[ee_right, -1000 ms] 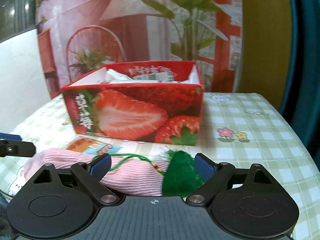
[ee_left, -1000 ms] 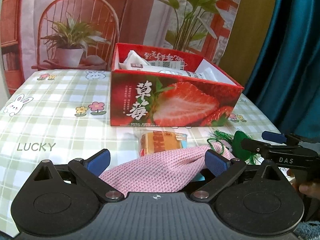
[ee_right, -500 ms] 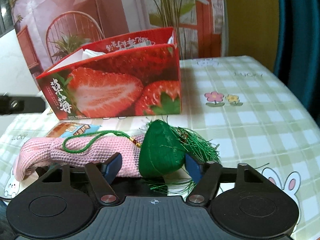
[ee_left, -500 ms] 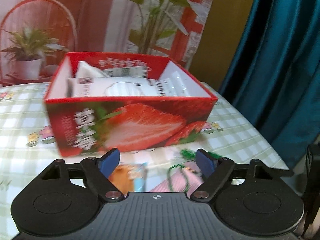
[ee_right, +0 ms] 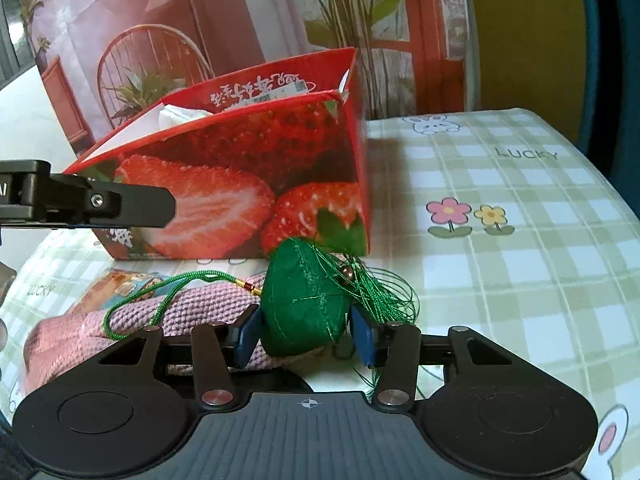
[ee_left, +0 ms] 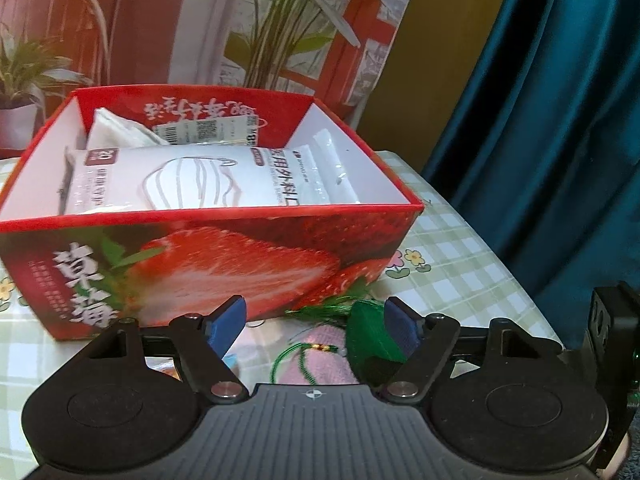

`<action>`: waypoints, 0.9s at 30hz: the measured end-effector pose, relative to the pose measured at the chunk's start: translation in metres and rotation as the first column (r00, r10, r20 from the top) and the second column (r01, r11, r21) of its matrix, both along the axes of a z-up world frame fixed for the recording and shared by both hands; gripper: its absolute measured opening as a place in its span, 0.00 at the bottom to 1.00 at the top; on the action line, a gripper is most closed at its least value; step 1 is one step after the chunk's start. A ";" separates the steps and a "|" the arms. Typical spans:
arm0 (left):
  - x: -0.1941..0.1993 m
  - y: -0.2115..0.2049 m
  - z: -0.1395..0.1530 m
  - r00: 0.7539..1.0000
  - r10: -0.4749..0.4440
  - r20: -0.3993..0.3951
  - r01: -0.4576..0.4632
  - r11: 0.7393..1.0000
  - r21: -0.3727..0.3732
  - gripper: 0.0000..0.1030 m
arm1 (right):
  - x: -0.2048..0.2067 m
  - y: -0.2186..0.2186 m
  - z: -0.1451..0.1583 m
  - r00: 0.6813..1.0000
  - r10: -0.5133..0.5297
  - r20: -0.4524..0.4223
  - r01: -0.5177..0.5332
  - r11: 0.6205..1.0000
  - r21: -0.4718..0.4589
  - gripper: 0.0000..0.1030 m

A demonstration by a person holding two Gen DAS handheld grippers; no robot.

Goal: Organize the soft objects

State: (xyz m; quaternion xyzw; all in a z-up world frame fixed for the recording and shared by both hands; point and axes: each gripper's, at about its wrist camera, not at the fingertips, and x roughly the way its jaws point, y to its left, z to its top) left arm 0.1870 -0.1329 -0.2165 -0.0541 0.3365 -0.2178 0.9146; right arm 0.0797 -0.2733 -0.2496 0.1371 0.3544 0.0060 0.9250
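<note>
A green tasselled sachet (ee_right: 304,300) with a green cord lies partly on a pink knitted cloth (ee_right: 132,320) in front of the red strawberry box (ee_right: 240,184). My right gripper (ee_right: 306,334) is shut on the sachet, a blue pad on each side. My left gripper (ee_left: 314,322) is open and empty, above the cloth (ee_left: 320,364) and facing the box (ee_left: 208,256). The sachet (ee_left: 370,332) shows beside its right pad. The box holds a white face-mask pack (ee_left: 192,180) and other white packets.
A snack packet (ee_right: 120,288) lies under the cloth's far edge. The table has a green checked cloth (ee_right: 520,240) and drops off at the right. A teal curtain (ee_left: 560,120) hangs at the right. A printed backdrop stands behind the box.
My right gripper has closed from open onto the green sachet. My left gripper has lifted off the pink cloth and swung right, now looking down into the box.
</note>
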 end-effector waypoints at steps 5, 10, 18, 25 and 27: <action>0.008 -0.011 0.000 0.999 -0.034 -0.012 0.034 0.999 -0.003 0.75 | -0.001 -0.006 0.003 1.000 -0.001 0.014 0.001 1.000 0.003 0.48; 0.014 -0.022 -0.002 0.997 -0.069 -0.029 0.068 0.998 -0.011 0.74 | -0.011 -0.012 0.006 1.000 -0.013 0.021 0.012 1.000 0.009 0.50; 0.024 -0.036 -0.014 0.987 -0.132 -0.089 0.129 0.991 -0.040 0.62 | -0.014 -0.012 0.005 1.000 0.002 0.022 -0.002 1.000 0.015 0.46; 0.038 -0.050 -0.034 0.970 -0.171 -0.174 0.161 0.985 -0.067 0.56 | -0.009 -0.006 -0.002 1.000 0.025 0.007 -0.025 1.000 0.015 0.44; 0.041 -0.055 -0.040 0.964 -0.188 -0.188 0.178 0.982 -0.065 0.48 | -0.008 -0.007 -0.003 1.000 0.024 0.012 -0.024 0.999 0.021 0.43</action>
